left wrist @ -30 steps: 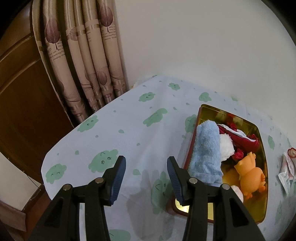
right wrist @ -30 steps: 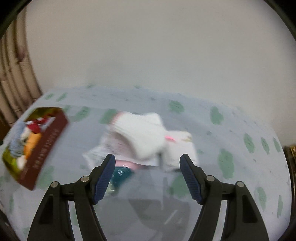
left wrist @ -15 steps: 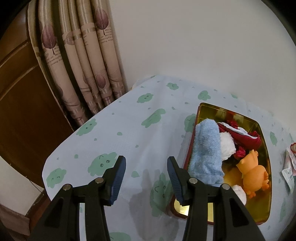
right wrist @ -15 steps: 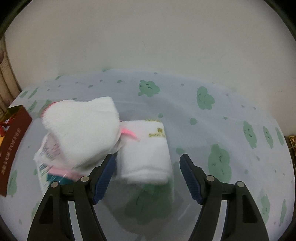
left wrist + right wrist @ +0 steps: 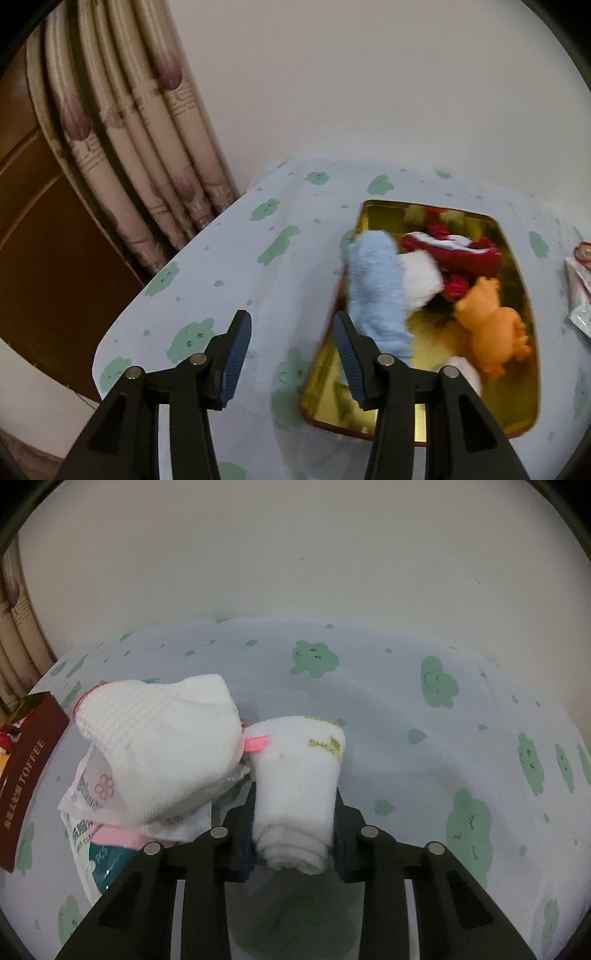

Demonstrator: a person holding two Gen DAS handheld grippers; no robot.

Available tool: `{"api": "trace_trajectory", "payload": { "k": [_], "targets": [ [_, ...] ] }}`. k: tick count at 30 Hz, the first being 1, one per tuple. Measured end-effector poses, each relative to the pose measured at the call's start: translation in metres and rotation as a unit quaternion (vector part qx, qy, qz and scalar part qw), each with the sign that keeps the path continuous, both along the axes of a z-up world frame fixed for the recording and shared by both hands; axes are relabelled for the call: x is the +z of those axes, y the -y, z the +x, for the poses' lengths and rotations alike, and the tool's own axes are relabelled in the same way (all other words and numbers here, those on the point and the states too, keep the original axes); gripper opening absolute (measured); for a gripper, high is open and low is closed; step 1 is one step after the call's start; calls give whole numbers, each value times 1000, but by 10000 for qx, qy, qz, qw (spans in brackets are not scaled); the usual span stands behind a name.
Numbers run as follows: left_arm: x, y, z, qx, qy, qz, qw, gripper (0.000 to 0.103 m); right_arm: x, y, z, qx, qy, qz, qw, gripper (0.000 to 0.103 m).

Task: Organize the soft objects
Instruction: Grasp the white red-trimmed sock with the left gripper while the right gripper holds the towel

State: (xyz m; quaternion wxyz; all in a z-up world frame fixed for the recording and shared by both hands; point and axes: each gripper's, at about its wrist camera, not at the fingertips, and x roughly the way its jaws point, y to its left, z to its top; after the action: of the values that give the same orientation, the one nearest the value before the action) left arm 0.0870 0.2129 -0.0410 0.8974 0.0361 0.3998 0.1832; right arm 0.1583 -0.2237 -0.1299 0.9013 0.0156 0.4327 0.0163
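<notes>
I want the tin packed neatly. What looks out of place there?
The blue towel lies askew, draped over the tin's left rim instead of sitting fully inside. The red cloth and orange toy lie loosely piled within. Nothing looks spilled or damaged.

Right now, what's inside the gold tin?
The gold tin holds a blue towel roll, a white fluffy piece, red fabric and an orange plush toy. Anything beneath them is covered.
</notes>
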Motion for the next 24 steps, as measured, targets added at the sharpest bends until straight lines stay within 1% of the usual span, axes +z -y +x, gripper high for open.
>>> {"api": "trace_trajectory", "payload": {
  "k": [1,3,5,8,9,12,14,15,17,20,24],
  "targets": [
    [1,4,0,-62,-2,-50,10000,47,1,2,-3,-10,-1,13,10000,28],
    [5,19,3,-329,-35,-300,9990,47,1,7,-10,-47,-1,18,10000,28],
    [8,36,7,-608,-77,-496,9969,47,0,13,-17,-88,-19,0,10000,28],
    [11,64,16,-1001,-125,-679,9926,47,0,25,-35,-208,-25,1,9998,28],
    [14,79,21,-1208,-140,-742,9898,47,0,30,-43,-228,-39,6,9997,28],
    [19,113,33,-1621,-231,-942,9820,47,0,41,-60,-306,-36,-13,9995,28],
    [21,135,43,-1866,-351,-1184,9746,47,0,46,-71,-345,-24,16,9994,28],
    [22,148,49,-2010,-421,-1347,9694,47,-1,46,-73,-353,-23,37,9994,28],
    [25,174,58,-2243,-530,-1537,9609,47,-1,50,-76,-385,-10,132,9992,28],
    [29,209,69,-2469,-634,-1490,9554,47,-1,51,-75,-382,-18,175,9991,29],
    [30,256,85,-2720,-867,-1733,9426,47,-1,53,-72,-368,-17,237,9990,29]
  ]
}}
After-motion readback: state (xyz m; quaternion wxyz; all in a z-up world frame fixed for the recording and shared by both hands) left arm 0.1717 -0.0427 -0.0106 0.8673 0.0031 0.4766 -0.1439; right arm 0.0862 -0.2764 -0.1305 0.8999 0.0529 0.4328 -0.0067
